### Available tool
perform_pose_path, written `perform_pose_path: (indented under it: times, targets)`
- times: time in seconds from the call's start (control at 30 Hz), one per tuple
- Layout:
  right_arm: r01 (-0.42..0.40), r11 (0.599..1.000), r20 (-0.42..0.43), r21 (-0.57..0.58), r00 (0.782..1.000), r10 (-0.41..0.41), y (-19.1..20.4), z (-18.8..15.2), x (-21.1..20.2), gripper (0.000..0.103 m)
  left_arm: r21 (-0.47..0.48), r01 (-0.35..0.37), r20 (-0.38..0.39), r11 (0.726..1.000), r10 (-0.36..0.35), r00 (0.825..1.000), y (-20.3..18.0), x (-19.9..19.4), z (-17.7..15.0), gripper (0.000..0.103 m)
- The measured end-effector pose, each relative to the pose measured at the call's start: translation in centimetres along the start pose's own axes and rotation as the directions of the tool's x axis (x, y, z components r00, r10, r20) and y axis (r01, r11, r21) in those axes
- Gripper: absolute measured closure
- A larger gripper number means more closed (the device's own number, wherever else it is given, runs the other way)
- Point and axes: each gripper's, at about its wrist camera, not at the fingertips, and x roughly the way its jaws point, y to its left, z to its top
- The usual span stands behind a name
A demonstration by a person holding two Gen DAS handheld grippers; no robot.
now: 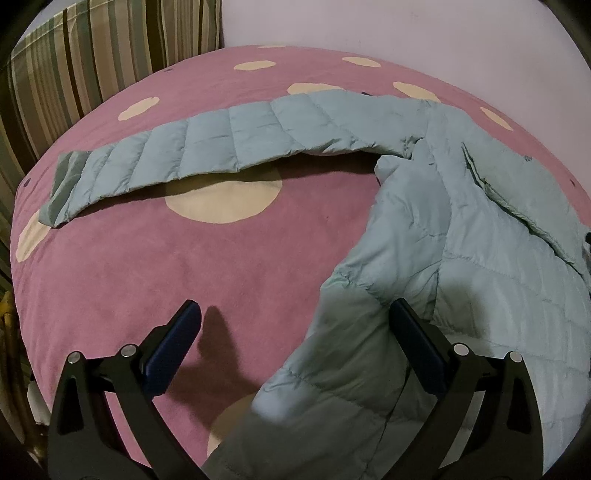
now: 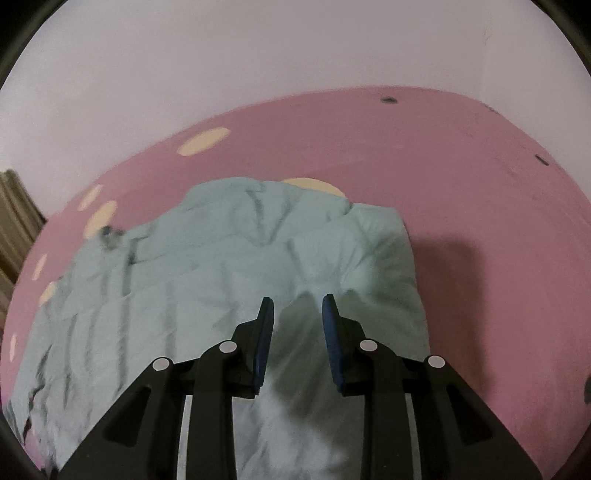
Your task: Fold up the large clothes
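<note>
A pale blue-green quilted puffer jacket (image 1: 461, 236) lies on a pink bed cover (image 1: 155, 258) with cream dots. One sleeve (image 1: 192, 155) stretches out flat to the left across the bed. My left gripper (image 1: 295, 325) is wide open low over the jacket's near left edge; the fabric lies between its fingers, not pinched. In the right wrist view the jacket's body (image 2: 221, 258) lies rumpled. My right gripper (image 2: 297, 314) hovers over it with the jaws partly apart, a fold of fabric rising between the pads; contact is unclear.
A white wall (image 1: 406, 22) runs behind the bed. A striped curtain (image 1: 74, 66) hangs at the far left. Bare pink cover (image 2: 498, 258) lies to the right of the jacket.
</note>
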Motion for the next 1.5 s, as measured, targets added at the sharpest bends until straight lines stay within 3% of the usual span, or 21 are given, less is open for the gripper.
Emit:
perform_pose_path:
  times: [0.1, 0.27, 0.47, 0.63, 0.97, 1.17, 1.3, 1.4, 1.5]
  targets:
    - [-0.019, 0.999, 0.035, -0.04, 0.999, 0.021, 1.4, -2.7, -2.3, 0.053, 0.003, -0.001, 0.001, 1.0, 0.001, 1.0, 0.0, 0.0, 0.0, 0.002]
    - [0.019, 0.994, 0.03, -0.11, 0.999, -0.015, 2.3, -5.1, -1.9, 0.053, 0.002, -0.001, 0.003, 1.0, 0.001, 1.0, -0.1, 0.0, 0.0, 0.002]
    - [0.009, 0.996, -0.035, -0.086, 0.999, -0.012, 1.0, -5.8, 0.9, 0.051, -0.014, -0.001, 0.01, 1.0, 0.002, 1.0, 0.6, -0.1, 0.1, 0.002]
    - [0.009, 0.995, -0.037, -0.101, 0.999, -0.013, 1.0, -6.2, 1.1, 0.045, -0.044, 0.002, 0.025, 0.999, -0.001, 1.0, 1.9, -0.4, 0.6, 0.002]
    - [0.007, 0.994, -0.031, -0.108, 0.999, -0.01, 0.9, -6.3, 1.3, 0.044, -0.168, -0.035, 0.069, 0.985, 0.047, 0.996, 8.4, -1.3, 1.4, 0.002]
    - [0.002, 0.994, -0.03, -0.109, 1.0, -0.005, 1.0, -6.3, 1.3, 0.042, -0.244, -0.092, 0.031, 0.965, 0.103, 0.994, 13.7, 0.5, 1.8, 0.002]
    - [0.002, 0.993, -0.029, -0.114, 1.0, -0.005, 1.1, -6.2, 1.4, 0.041, -0.306, -0.085, 0.059, 0.948, 0.108, 0.992, 17.2, 1.2, 2.0, 0.002]
    - [0.003, 0.993, -0.028, -0.117, 1.0, -0.006, 1.1, -6.1, 1.4, 0.041, -0.388, -0.033, 0.094, 0.921, 0.075, 0.993, 20.1, 1.9, 2.4, 0.002]
    - [0.002, 0.993, -0.027, -0.117, 1.0, -0.005, 1.1, -6.1, 1.5, 0.04, -0.497, 0.058, 0.167, 0.866, 0.03, 0.985, 23.2, 2.4, 3.1, 0.004]
